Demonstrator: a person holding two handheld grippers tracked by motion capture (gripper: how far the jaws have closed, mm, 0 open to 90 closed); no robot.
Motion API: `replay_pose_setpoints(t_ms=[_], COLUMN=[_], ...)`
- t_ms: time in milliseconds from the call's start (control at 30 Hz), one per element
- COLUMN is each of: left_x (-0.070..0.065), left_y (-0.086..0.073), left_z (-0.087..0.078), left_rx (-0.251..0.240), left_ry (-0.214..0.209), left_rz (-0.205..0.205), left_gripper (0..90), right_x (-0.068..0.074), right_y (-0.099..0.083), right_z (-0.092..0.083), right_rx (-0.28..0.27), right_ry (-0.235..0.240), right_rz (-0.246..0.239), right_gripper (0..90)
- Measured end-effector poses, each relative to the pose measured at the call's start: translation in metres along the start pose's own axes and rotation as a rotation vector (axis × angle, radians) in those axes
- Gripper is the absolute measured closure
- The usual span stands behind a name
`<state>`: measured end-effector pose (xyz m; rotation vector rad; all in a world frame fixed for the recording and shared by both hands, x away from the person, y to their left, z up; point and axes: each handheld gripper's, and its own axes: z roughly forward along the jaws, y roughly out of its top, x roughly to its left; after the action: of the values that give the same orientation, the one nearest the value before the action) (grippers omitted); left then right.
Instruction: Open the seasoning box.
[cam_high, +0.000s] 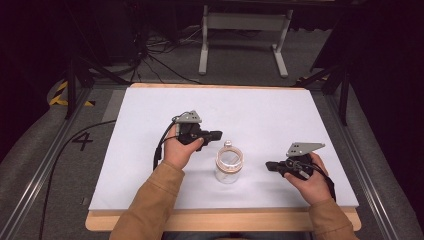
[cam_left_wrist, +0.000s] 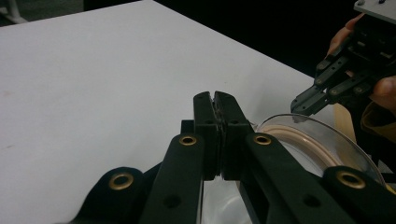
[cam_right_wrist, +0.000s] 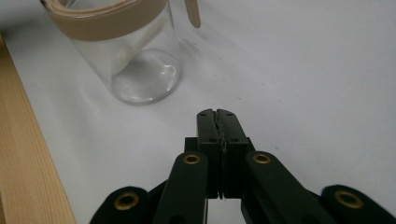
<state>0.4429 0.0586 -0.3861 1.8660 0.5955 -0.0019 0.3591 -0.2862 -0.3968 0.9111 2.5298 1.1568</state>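
left jaws: pressed flat together, nothing between them. left gripper (cam_left_wrist: 215, 100) sits in the lower middle of its own view, tips pointing up-frame over bare white table (cam_left_wrist: 93, 84).
right jaws: also pressed together, empty. right gripper (cam_right_wrist: 217, 116) is low centre in its own view, aimed up-frame along the table.
jar vs left jaws: glass jar (cam_high: 228, 164) lies right of the left tips; in the left gripper view its rim (cam_left_wrist: 322, 140) curves in at lower right, just beside and below the jaws. Not touching, as far as I can tell.
jar vs right jaws: jar is at upper left of the right gripper view (cam_right_wrist: 126, 51), apart from the tips, with bare table between.
high view: left gripper (cam_high: 216, 134) at centre, tips pointing right, just above-left of the jar mouth. right gripper (cam_high: 270, 166) at right of centre, tips pointing left at the jar's side, with a gap.
nearer hand: left, by a little; the right one has the straighter line in.
jar axis: upright, long axis vertical, mouth up, beige band (cam_right_wrist: 107, 21) round the rim, small wire loop or clasp (cam_high: 228, 144) at the far side of the rim.
judgement: both jaw pairs need to part before any grasp. Jar sits between the two grippers, so the key relation is tips converging from either side.
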Motion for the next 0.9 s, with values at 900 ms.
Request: replay_pose_setpoints(t_ms=[900], left_x=[-0.003], left_y=[0.002], left_z=[0.014], left_rx=[0.013], left_ry=[-0.054], left_rz=[0.009], left_gripper=[87.6], right_x=[0.037], right_y=[0.02], right_z=[0.008], right_rx=[-0.063], right_ry=[0.105], right_rz=[-0.041], right_gripper=[90.0])
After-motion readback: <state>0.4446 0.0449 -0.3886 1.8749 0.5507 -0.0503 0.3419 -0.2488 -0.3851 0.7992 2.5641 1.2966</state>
